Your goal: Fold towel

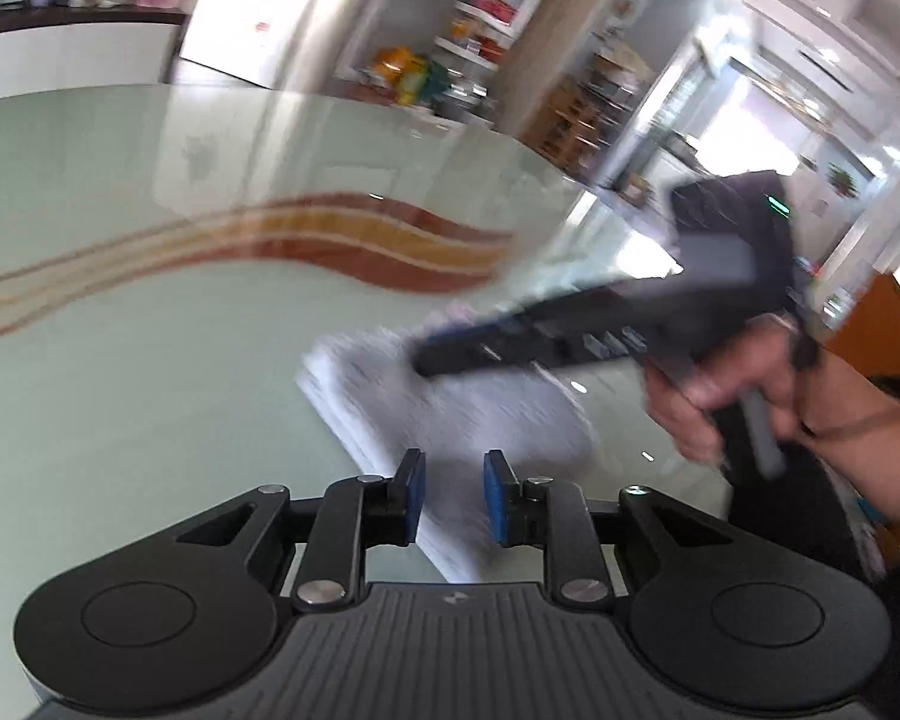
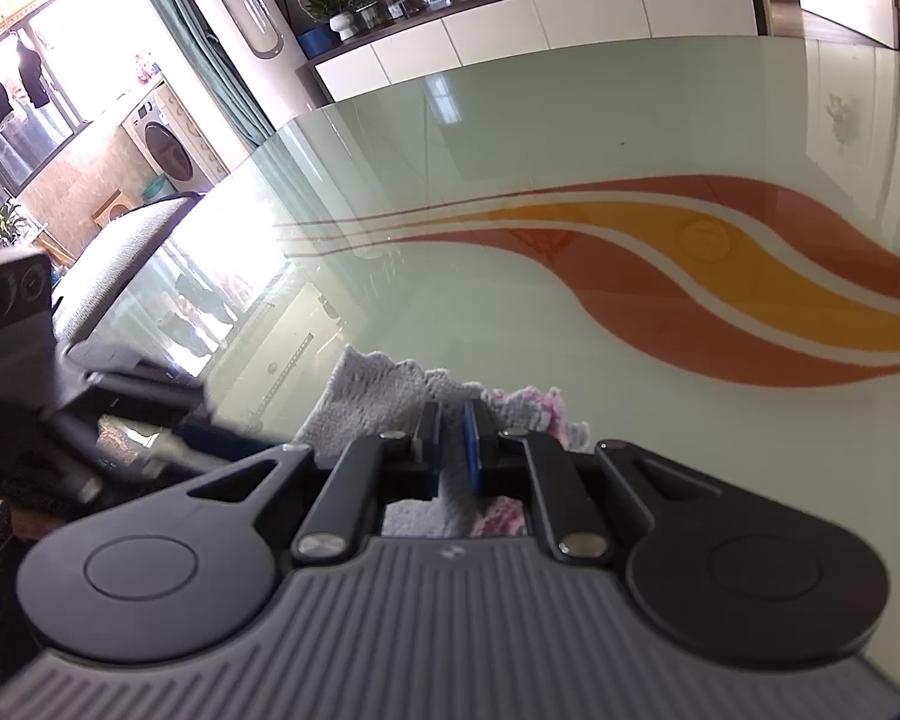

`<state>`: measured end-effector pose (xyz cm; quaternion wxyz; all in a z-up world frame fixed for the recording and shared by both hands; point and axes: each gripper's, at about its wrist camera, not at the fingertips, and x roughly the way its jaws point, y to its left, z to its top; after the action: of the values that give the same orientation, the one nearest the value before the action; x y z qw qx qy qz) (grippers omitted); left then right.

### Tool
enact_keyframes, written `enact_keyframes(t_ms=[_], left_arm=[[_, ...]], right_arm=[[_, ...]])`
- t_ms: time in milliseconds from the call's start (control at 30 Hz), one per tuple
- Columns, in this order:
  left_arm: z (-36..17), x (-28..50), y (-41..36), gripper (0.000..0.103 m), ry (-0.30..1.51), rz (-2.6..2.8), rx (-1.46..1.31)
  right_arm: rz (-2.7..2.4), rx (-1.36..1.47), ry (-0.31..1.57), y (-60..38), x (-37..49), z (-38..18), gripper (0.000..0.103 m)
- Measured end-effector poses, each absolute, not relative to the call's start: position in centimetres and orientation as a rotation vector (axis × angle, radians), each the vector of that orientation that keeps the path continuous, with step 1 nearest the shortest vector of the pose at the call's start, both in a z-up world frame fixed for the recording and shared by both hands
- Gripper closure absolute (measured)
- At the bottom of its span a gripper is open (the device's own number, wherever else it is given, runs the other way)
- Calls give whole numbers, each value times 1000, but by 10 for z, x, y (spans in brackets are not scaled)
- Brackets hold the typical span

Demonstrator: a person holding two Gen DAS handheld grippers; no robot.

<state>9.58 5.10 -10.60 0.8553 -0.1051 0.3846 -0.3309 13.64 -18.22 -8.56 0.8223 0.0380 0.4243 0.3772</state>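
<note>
Towel: the grey towel (image 1: 450, 420) lies on the glass table (image 1: 150, 360) as a compact folded stack, layered edges showing along its left side; the right wrist view picks out pink patches in the weave.
Left gripper: the left gripper (image 1: 453, 495) hovers just over the towel's near edge, blue pads parted a little, nothing pinched between them. The towel shows through the gap, but the pads are not pressing on it.
Right gripper: here's the anchor! The right gripper (image 2: 450, 450) has its pads nearly together, nipping a raised ridge of towel between them. From the left wrist view its long black body slants down onto the far side of the stack, a hand (image 1: 720, 396) wrapped round the grip.
Step in hand: by my read, one side has let go of a finished fold while the other pins the stack.
Doing it well: keep the right pinch low and steady so the layers don't slide on that slick glass. Bring the left pads down onto one clean edge, catching all layers, not just the top one.
Watch for: the glass is glossy, so a sideways tug could skate the whole bundle. Lifting the pinched ridge too high could open the fold.
Blur: the left wrist view is smeared, so the towel's far corners are hard to judge.
</note>
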Motion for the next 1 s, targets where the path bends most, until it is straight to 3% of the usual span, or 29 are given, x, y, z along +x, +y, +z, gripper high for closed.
enact_keyframes(t_ms=[167,233,500,700,1000], left_arm=[[-108,122,56,77,795,-614,-245],[-111,131,60,70,804,-550,-243],[-87,120,67,71,691,-620,-314],[-99,127,37,71,757,-373,-20],[-72,118,36,70,710,-392,-22]], right_arm=[[812,82,902,-182,138,-86,95],[813,84,902,-181,139,-86,95],[818,99,898,-183,141,-86,95],[814,103,893,-183,140,-86,95],[811,106,882,-183,138,-87,95]])
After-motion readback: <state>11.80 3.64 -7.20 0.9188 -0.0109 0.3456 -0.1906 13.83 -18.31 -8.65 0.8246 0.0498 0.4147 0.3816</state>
